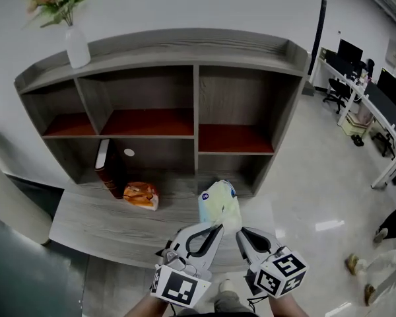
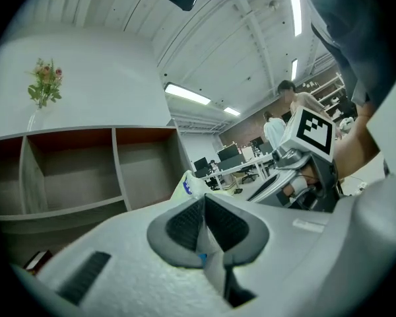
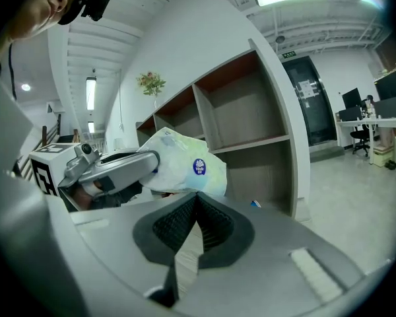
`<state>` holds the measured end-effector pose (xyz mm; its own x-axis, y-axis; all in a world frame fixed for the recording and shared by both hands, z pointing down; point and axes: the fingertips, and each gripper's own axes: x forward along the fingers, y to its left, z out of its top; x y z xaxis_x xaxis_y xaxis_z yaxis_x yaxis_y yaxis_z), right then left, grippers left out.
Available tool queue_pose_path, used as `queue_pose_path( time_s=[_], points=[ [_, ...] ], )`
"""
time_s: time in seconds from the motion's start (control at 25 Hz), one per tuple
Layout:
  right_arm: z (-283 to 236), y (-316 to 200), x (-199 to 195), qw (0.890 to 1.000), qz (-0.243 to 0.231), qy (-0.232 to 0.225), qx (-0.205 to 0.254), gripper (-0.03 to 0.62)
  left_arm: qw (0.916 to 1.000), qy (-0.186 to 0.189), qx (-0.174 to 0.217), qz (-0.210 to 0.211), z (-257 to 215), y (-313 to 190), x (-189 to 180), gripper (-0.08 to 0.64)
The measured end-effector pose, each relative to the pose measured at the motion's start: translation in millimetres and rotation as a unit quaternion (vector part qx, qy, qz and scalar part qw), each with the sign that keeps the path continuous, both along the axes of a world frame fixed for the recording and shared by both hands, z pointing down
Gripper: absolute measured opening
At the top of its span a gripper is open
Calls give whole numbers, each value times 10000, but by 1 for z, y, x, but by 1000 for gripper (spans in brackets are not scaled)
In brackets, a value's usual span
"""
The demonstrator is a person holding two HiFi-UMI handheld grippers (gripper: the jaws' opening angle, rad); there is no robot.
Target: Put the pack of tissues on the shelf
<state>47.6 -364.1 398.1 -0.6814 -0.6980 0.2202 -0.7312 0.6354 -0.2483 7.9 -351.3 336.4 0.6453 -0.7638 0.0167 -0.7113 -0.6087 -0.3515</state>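
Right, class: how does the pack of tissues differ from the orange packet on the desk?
The pack of tissues is pale with a blue logo; the orange packet is bright orange. The pack of tissues is held up by the left gripper; the orange packet lies on the desk beside a book. Both are soft wrapped packs.

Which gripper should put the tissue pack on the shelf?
Left. The left gripper is shut on the pack of tissues, held up facing the shelf; the right gripper is shut on nothing beside it.
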Motion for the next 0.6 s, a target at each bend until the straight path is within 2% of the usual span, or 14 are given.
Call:
queue_pose_path(
  time_s=[0.32,0.6],
  points=[
    [-12,-38,42,9999,-100,-55,61,0,9997,-74,236,-16,-24,-45,46,5],
    [-26,-63,61,9994,-230,-97,221,0,9982,24,589,-97,-56,-68,67,5]
  ],
)
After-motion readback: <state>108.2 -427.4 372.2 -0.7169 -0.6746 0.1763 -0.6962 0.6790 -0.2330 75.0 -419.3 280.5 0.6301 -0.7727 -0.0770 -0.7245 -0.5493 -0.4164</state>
